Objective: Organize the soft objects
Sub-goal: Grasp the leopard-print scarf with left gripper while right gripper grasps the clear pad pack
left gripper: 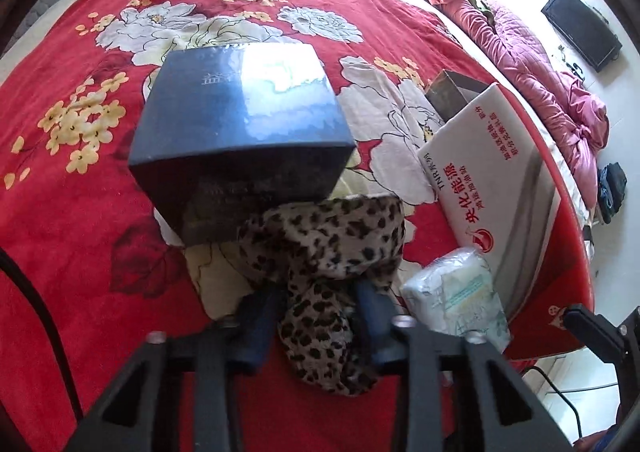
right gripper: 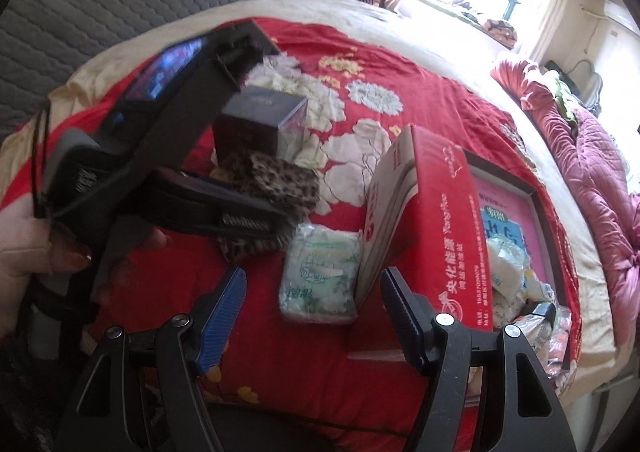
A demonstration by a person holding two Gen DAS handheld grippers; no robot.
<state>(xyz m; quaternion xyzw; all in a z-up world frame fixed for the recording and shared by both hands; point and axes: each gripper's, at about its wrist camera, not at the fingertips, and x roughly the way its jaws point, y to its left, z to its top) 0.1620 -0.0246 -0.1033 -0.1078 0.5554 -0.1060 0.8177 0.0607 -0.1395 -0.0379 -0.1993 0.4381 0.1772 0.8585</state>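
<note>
left tool [left gripper: 316,316] clamping leopard cloth [left gripper: 332,252], right tool [right gripper: 316,316] agape

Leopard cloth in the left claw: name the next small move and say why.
Probably lift the leopard cloth clear of the dark blue box. The left claw is shut on it, its far end lies against the box, and the right claw hangs open near the tissue pack.

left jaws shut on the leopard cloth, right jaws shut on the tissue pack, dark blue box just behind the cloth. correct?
Not quite. The right gripper is open and holds nothing; the tissue pack lies on the bedspread ahead of it, as the right wrist view shows. The left gripper is shut on the leopard cloth, with the dark blue box just behind.
</note>
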